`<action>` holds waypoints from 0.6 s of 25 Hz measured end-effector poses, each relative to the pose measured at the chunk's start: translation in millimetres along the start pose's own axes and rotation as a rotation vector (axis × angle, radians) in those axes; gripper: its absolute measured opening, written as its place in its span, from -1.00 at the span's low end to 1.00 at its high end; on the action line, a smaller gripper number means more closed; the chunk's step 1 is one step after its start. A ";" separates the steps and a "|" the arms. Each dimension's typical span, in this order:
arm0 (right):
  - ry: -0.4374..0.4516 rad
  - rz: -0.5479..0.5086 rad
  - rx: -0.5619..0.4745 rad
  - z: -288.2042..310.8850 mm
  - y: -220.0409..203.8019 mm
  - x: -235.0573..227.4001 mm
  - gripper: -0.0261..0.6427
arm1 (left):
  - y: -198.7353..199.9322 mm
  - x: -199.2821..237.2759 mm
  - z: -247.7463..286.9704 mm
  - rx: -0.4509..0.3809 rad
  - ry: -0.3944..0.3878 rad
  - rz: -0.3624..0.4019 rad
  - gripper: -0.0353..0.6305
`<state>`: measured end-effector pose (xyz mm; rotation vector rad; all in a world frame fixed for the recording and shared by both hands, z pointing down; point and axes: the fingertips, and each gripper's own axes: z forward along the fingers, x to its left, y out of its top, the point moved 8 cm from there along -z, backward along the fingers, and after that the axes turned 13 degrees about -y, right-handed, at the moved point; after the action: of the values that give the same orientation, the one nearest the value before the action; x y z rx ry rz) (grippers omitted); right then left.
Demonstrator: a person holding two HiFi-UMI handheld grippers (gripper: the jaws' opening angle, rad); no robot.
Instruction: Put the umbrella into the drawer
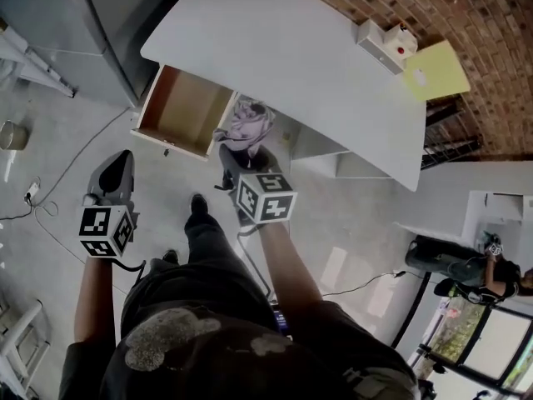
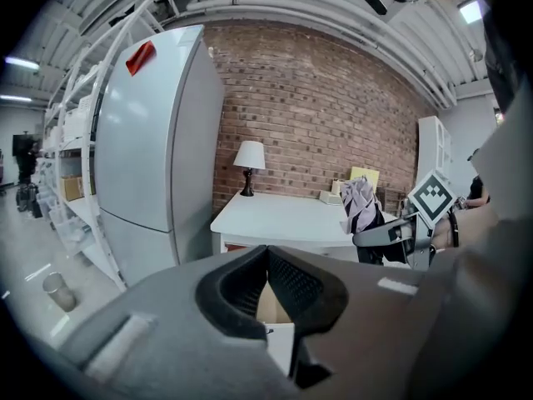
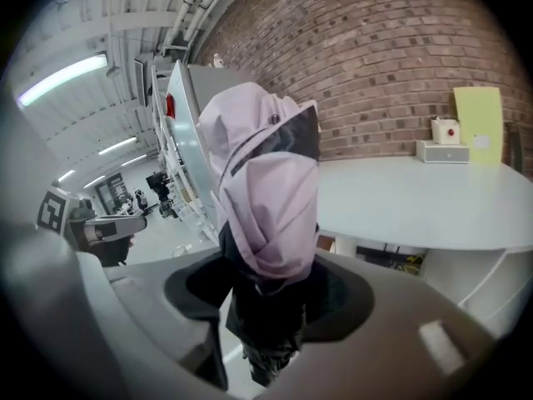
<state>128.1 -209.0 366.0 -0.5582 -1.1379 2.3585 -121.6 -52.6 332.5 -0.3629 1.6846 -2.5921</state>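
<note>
The left gripper (image 1: 119, 158) is carried low at the left, above the bare floor and well apart from the furniture. In the left gripper view its jaws are seen to meet at the tips, and nothing is held between them.

To its right, the drawer (image 1: 179, 111) is found pulled out from under the white desk (image 1: 291, 48). Its wooden interior is exposed and appears empty.

Just to the right of the drawer, the umbrella (image 3: 271, 207) is held in the air by the right gripper (image 1: 246, 152), level with the drawer's front corner and not yet over the opening. In the right gripper view the jaws are seen partly apart and closed on the dark lower section of the folded bundle. The lilac canopy projects beyond the jaw tips.

The umbrella is judged to be light. A stiff core of shaft and ribs is expected under a soft, loose fabric wrap. The fabric is likely to be smooth and to slide or bunch under the pads. Hold is therefore best taken across the thick middle of the bundle, where the ribs back the cloth, as it is held at present. The loose canopy folds should be kept clear of the drawer edge.
</note>
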 end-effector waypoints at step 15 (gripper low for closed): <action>0.231 -0.177 0.097 118.5 2.6 41.7 -0.21 | -23.1 36.1 5.8 0.025 0.213 -0.113 -0.86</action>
<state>29.9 -260.0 425.5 -0.6490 -0.9250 2.1229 -153.2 -53.6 362.1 -0.1909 1.7390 -2.8205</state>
